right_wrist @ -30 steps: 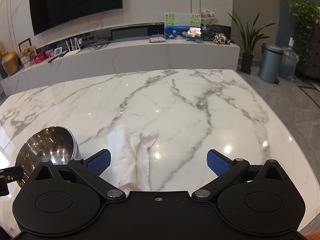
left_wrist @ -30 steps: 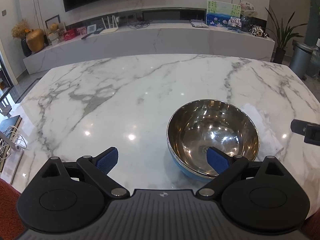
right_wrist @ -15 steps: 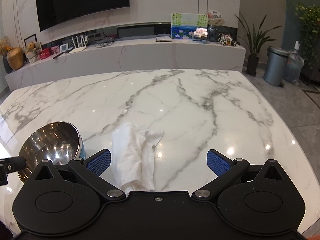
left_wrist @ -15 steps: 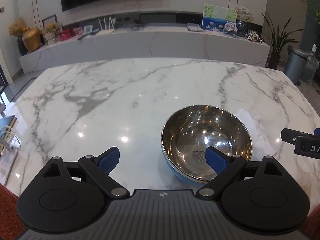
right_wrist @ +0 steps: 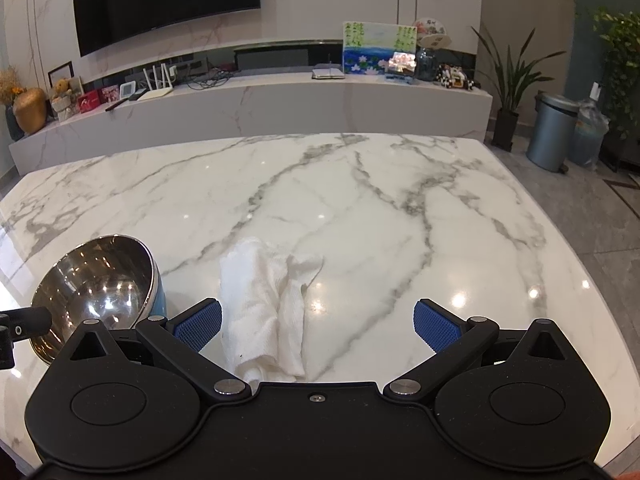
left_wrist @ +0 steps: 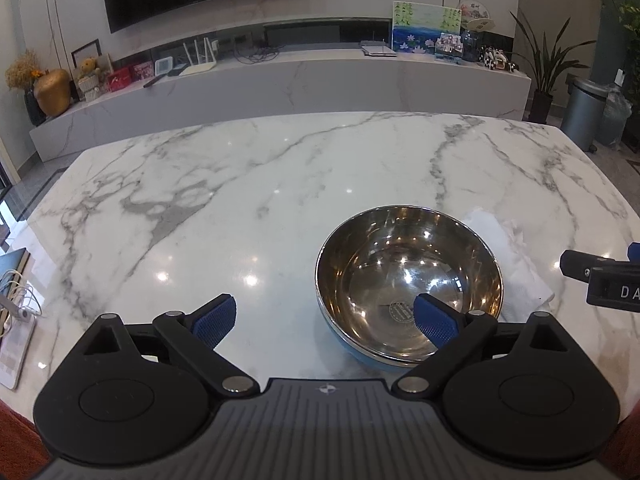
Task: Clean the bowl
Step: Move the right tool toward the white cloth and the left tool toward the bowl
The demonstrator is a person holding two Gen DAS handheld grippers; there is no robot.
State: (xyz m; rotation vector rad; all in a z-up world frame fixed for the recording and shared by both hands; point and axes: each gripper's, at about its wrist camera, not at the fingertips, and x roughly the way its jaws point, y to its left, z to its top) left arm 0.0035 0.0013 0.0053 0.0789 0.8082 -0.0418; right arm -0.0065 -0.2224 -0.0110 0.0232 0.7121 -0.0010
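Left gripper (left_wrist: 325, 320) hangs spread wide, empty, over the marble worktop (left_wrist: 248, 184), its right pad above the steel bowl (left_wrist: 408, 284) at four o'clock. Right gripper (right_wrist: 318, 324) gapes too, white paper towel (right_wrist: 264, 300) lying between its fingers, bowl at nine o'clock.

Your left gripper (left_wrist: 324, 322) is held level and pointing forward, its jaws spread wide, the blue pads (left_wrist: 212, 320) facing each other across an empty gap. Your right gripper (right_wrist: 316, 326) is held in the same pose, jaws equally wide, its blue pads (right_wrist: 436, 330) gripping nothing. The two grippers sit side by side, apart: each one's black finger edge shows at the margin of the other's view.
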